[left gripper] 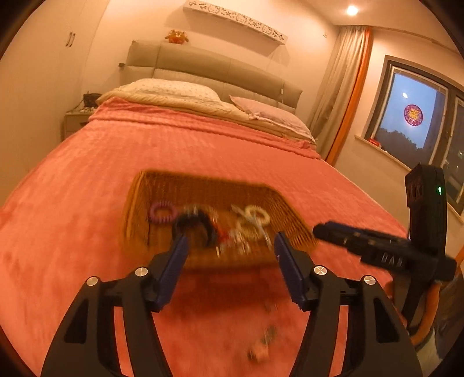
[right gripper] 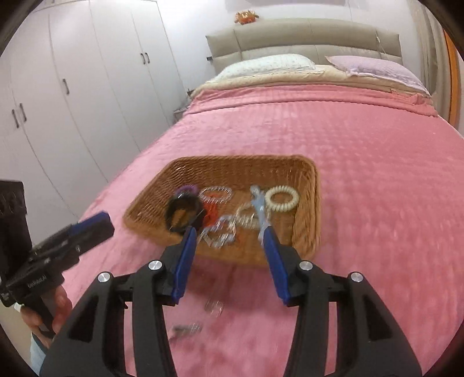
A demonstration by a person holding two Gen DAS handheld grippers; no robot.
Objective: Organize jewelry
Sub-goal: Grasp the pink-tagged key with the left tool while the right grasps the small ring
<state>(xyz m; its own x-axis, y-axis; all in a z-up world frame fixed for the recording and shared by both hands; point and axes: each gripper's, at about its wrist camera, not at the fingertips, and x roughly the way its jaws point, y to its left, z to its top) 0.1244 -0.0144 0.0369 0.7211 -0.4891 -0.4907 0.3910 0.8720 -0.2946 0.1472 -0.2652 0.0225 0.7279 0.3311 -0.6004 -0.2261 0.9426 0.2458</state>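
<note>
While both pairs of blue-padded fingers stand spread wide with nothing between them, the left gripper and the right gripper each hang just short of the near edge of a wicker basket that lies on the bed. The jewelry sits inside the basket, toward its near half: a black ring-shaped band at the left, a purple coiled hair tie behind it, a cream coiled hair tie at the right, a pale blue clip beside that, a clear coiled tie and a tangle of clear and red pieces in the middle, too blurred to tell apart. Nothing stands between the fingers and the basket. A few small clear and dark pieces lie loose on the blanket in front of the basket, under the right gripper; they are blurred. The basket is shallow, rectangular with rounded corners, woven of brown cane. The blanket is pink, plush, with a quilted square pattern. Beyond it lie two pillows against a padded grey headboard, with a small orange toy on top. White wardrobe doors line the left wall; a curtain and a dusk-lit window stand at the right.
</note>
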